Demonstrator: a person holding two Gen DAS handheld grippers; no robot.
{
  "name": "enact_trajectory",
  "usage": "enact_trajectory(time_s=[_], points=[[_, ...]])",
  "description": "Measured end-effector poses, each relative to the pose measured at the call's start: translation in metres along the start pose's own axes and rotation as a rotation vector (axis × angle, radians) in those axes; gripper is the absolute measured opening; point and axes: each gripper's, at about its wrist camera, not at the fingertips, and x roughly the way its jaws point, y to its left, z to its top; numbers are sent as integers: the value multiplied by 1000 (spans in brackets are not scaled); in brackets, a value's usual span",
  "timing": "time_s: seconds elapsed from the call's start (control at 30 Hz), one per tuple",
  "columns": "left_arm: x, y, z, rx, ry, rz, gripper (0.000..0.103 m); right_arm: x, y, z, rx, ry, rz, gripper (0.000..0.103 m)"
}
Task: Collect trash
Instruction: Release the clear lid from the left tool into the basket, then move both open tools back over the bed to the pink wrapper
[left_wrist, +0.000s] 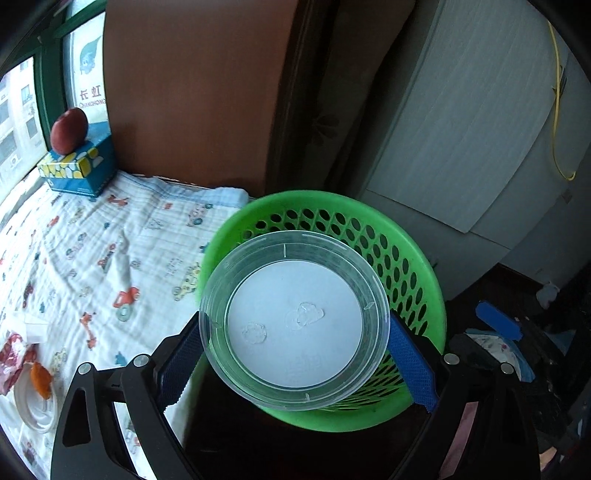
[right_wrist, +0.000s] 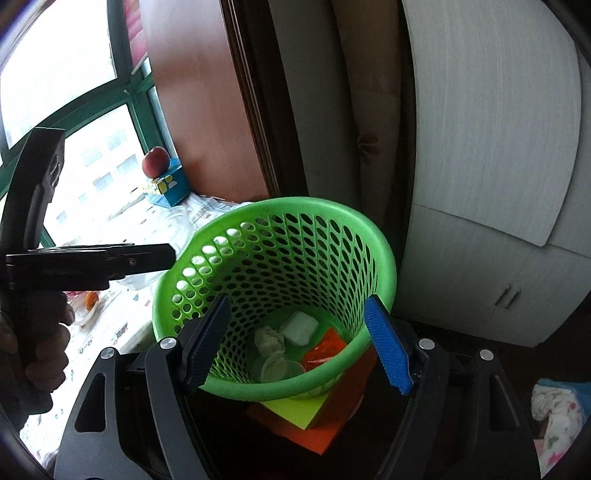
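The left hand-held gripper (left_wrist: 295, 328) is clamped on a round clear plastic lid (left_wrist: 294, 320), its blue ribbed pads pressing the lid's rim from either side; the lid hangs over the mouth of the green perforated plastic waste basket (left_wrist: 424, 266), which stands just beside the edge of the bed with the white cartoon-printed sheet (left_wrist: 92, 251); in the right wrist view the right hand-held gripper (right_wrist: 301, 343) stands with its jaws apart, one on each side of the basket's near rim, gripping nothing; at the basket's bottom lie a white foam block (right_wrist: 300, 327), a crumpled pale wad (right_wrist: 269, 340), a clear plastic cup (right_wrist: 276, 369) and an orange wrapper (right_wrist: 325, 350); at the bed's far corner a red apple (left_wrist: 69, 130) sits on a blue patterned tissue box (left_wrist: 79, 170)
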Motion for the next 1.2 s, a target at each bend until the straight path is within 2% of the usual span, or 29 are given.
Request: enact_trajectory(time_s=[0.23, 0.4, 0.6, 0.77, 1.2], points=[[-3, 1, -5, -20, -15, -29, 93, -2, 2, -2, -1, 7, 7, 74], [-21, 13, -14, -31, -43, 7, 93, -4, 12, -1, -14, -1, 26, 74], [-49, 42, -30, -66, -82, 76, 93, -2, 32, 2, -45, -2, 66, 74], [-73, 77, -49, -135, -104, 136, 93, 0, 56, 7, -79, -7, 105, 74], [-133, 186, -99, -296, -144, 360, 93, 20, 129, 15, -168, 14, 229, 74]])
